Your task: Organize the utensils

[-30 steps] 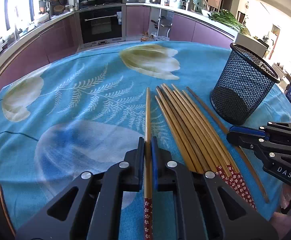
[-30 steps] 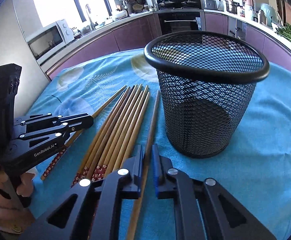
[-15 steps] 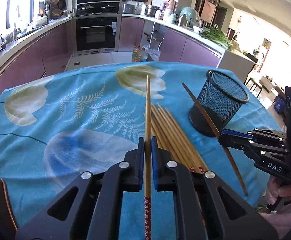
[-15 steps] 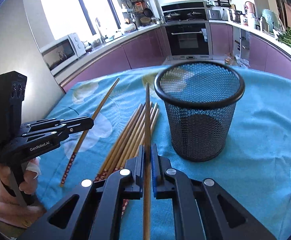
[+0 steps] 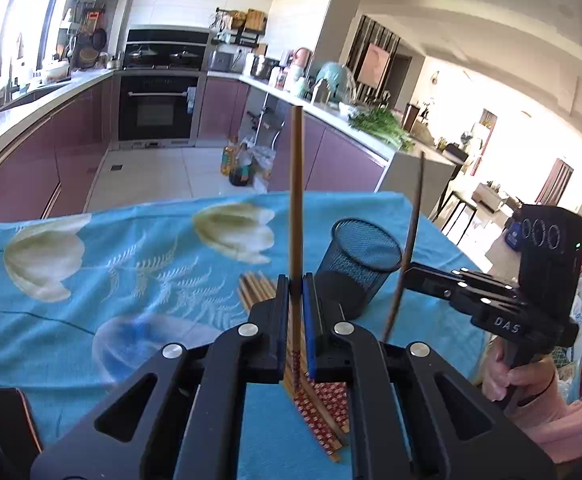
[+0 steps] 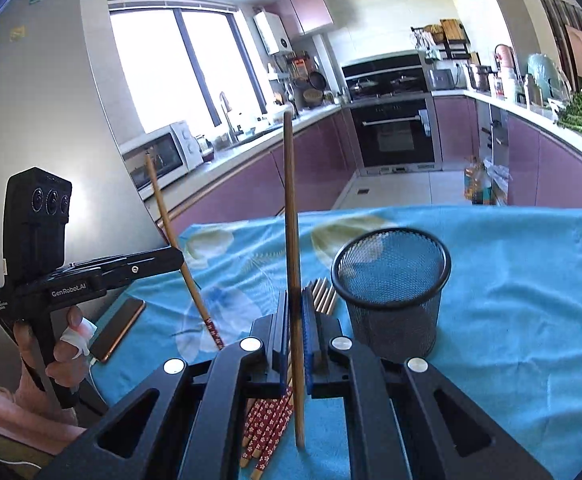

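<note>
Left gripper [image 5: 297, 308] pinching a chopstick [image 5: 295, 200], right gripper [image 6: 295, 320] pinching another [image 6: 291, 220], mesh cup [image 6: 391, 284] near the tablecloth [image 6: 531, 280] edge

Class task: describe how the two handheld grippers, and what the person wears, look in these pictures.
Both grippers are black with silver screws and blue pads. The left gripper reads "GenRobot.AI"; the right gripper reads "DAS" and has a boxy top with three round lenses. A white bandage wraps one finger. The sleeve is pink.
</note>
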Demonstrator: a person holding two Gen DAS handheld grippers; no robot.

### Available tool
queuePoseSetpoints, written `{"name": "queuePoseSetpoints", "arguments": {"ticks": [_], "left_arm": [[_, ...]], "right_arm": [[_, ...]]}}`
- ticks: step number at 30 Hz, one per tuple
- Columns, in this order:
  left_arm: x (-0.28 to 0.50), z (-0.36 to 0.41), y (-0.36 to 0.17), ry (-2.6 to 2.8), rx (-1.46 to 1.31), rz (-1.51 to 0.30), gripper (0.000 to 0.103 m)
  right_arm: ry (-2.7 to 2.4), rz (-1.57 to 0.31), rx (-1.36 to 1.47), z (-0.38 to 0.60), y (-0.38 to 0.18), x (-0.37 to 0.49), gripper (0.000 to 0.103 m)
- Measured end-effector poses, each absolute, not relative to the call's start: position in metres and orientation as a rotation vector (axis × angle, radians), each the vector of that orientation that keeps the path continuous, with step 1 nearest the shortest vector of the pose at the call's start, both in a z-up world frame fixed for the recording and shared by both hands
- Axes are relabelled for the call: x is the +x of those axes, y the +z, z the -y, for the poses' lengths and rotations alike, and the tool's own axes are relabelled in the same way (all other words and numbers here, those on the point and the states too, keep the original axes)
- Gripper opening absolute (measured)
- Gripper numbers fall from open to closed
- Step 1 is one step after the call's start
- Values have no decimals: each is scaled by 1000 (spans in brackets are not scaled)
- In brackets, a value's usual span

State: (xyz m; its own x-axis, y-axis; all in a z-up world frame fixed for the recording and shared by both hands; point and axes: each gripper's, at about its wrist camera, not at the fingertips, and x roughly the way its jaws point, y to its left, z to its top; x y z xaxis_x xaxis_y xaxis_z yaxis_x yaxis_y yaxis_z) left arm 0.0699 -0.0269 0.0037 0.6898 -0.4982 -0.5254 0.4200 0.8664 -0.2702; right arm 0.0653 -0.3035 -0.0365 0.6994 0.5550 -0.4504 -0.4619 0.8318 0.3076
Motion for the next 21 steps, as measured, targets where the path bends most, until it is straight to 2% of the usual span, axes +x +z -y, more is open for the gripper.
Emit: {"name": "queuePoseSetpoints", "arguments": {"ticks": [13, 21], "left_arm": [[75, 60, 68, -595, -123, -484, 7], [93, 91, 89, -640, -114, -454, 8]], "right_arm": [[602, -421, 180, 325, 16, 74, 4], [611, -384, 176, 333, 32, 82, 2]]}}
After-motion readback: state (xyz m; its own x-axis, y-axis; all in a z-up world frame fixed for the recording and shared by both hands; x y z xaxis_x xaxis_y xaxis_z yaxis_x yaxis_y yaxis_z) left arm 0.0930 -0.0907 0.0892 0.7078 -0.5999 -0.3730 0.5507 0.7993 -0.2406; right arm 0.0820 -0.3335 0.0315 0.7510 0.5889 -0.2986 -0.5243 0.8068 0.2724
